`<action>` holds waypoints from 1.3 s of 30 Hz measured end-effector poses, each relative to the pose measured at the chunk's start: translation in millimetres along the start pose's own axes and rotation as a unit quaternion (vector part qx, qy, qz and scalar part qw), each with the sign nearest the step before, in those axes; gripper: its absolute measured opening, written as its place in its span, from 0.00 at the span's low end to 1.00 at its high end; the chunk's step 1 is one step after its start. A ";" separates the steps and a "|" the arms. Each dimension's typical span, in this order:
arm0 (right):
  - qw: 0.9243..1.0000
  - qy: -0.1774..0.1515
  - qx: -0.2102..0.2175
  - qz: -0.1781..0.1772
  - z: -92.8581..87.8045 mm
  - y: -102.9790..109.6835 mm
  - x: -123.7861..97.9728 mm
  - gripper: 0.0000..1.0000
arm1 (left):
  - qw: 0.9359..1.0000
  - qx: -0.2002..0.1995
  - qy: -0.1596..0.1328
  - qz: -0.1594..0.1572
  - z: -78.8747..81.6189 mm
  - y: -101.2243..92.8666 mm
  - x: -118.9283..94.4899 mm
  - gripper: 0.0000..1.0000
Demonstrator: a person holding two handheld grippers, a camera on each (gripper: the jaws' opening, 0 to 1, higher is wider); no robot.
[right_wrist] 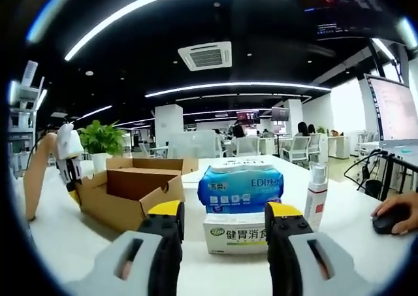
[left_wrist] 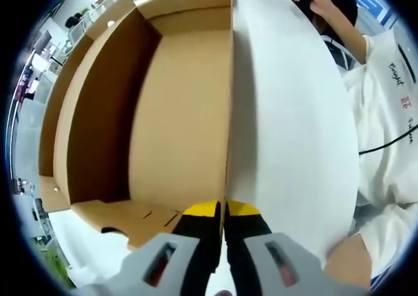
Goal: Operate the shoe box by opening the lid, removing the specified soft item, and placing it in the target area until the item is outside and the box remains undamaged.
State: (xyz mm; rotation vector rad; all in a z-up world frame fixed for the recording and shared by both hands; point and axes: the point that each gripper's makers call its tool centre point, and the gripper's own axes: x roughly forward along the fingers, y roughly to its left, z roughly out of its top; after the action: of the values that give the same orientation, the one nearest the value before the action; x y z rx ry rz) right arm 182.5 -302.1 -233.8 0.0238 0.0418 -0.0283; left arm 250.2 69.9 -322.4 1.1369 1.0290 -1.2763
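white table (right_wrist: 78,240) | open-plan office | left gripper (left_wrist: 225,211) clamps lid (left_wrist: 176,113) | right gripper (right_wrist: 224,219) apart

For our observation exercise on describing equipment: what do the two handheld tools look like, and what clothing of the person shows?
Each tool has two black jaws with yellow tips rising from pale grey housings with dark slots: the left tool, the right tool. In the right gripper view the left tool looks white above black, with yellow at its end. The person wears a white top with dark lettering and a thin black cable across it.
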 end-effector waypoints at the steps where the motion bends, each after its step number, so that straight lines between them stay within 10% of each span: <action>1: 1.000 0.000 -0.006 0.000 0.2 0.7 -0.4 0.48 | 1.000 0.001 0.000 0.000 0.0 0.0 0.0 0.02; 9: 0.998 -0.004 -0.059 0.029 5.3 15.1 -4.1 0.49 | 1.000 -0.004 0.005 -0.001 -0.5 -0.2 0.1 0.02; 19: 0.999 -0.014 -0.009 0.044 11.5 14.7 -5.8 0.47 | 1.000 -0.007 0.007 -0.002 -0.3 -0.7 0.1 0.02; 23: 0.998 0.009 0.003 0.062 4.2 21.8 -3.4 0.25 | 1.000 -0.004 0.006 0.000 -0.2 -0.8 0.1 0.02; 27: 0.998 0.006 0.002 0.064 3.6 25.7 -2.5 0.44 | 1.000 -0.002 0.006 0.001 -0.3 -0.6 0.2 0.02; 39: 0.998 0.014 -0.013 0.068 -1.4 35.0 1.4 0.42 | 1.000 -0.002 0.008 0.001 -0.3 -0.1 0.6 0.02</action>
State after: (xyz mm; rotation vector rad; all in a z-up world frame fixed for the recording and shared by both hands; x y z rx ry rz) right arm 184.8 -267.2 -234.5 0.0019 0.0677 0.1079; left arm 250.1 70.1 -323.0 1.1462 1.0418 -1.2650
